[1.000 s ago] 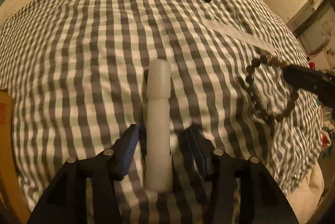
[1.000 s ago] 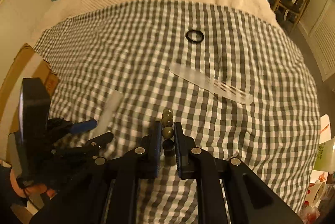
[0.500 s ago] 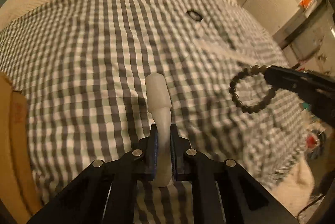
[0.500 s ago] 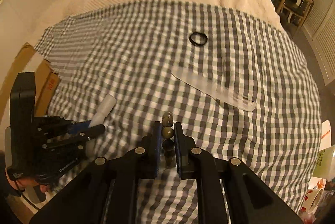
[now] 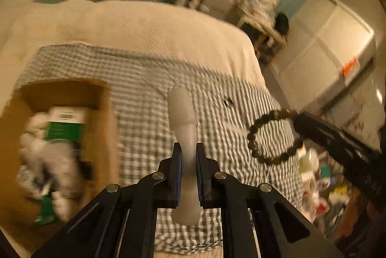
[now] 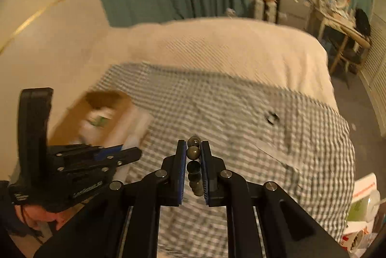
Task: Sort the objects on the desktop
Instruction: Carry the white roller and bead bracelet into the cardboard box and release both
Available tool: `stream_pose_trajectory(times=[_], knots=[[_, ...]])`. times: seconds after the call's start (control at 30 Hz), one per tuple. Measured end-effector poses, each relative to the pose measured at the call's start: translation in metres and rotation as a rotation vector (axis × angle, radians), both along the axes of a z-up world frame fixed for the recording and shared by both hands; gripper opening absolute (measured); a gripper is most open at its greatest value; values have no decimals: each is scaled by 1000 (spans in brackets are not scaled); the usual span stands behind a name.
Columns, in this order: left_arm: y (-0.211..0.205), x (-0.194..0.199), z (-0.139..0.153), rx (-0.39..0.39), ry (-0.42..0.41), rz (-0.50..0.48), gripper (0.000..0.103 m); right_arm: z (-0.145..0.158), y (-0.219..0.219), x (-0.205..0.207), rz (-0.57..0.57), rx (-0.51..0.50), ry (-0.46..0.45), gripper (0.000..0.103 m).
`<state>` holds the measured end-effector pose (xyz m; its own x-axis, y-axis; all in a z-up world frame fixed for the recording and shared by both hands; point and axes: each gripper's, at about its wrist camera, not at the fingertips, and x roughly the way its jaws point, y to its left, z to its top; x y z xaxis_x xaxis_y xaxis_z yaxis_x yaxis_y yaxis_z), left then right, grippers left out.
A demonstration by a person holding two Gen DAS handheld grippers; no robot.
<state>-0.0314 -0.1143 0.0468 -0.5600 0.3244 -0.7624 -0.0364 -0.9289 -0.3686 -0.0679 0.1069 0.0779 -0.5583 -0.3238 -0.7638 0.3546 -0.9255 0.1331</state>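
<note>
Left gripper (image 5: 186, 149): jaws pinched on a white translucent plastic tube with a wider cap end (image 5: 182, 113). The tube runs lengthwise between the blue pads, cap end sticking out forward, back end poking out below the jaws, held up off the cloth.

Right gripper (image 6: 193, 147): jaws clamped on a bracelet of dark round beads (image 6: 193, 152). From its own camera the beads stack edge-on between the pads. From the left wrist view the bracelet (image 5: 273, 137) hangs as an open loop from the right gripper's tips (image 5: 298, 117), clear of the cloth.

Below both: grey-and-white checked cloth (image 6: 229, 113) spread over a cream bedspread (image 6: 217, 48). Still on the cloth: a small black ring (image 6: 271, 117) and a clear flat plastic comb, badly blurred (image 6: 277, 154), nearer the camera than the ring.

Open brown cardboard box (image 5: 106, 127) sits at the cloth's left edge, holding a green-and-white package (image 5: 64, 125) and blurred white items I can't identify. In the right wrist view the left gripper (image 6: 130, 153) is just in front of that box (image 6: 108, 98).

Both frames have motion blur.
</note>
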Motion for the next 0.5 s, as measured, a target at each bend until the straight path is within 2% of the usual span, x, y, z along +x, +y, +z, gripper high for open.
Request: stream_pose_trajectory(times=[0.13, 0.2, 0.33, 0.5], knots=[[-59, 20, 23, -20, 26, 100, 10, 36, -53, 20, 70, -49, 61, 11], [-84, 27, 24, -60, 27, 164, 10, 44, -83, 26, 112, -73, 66, 11], [-125, 40, 5, -147, -1, 214, 10, 36, -135, 30, 170, -86, 34, 11], [-163, 48, -28, -158, -88, 247, 10, 12, -180, 29, 222, -52, -7, 11]])
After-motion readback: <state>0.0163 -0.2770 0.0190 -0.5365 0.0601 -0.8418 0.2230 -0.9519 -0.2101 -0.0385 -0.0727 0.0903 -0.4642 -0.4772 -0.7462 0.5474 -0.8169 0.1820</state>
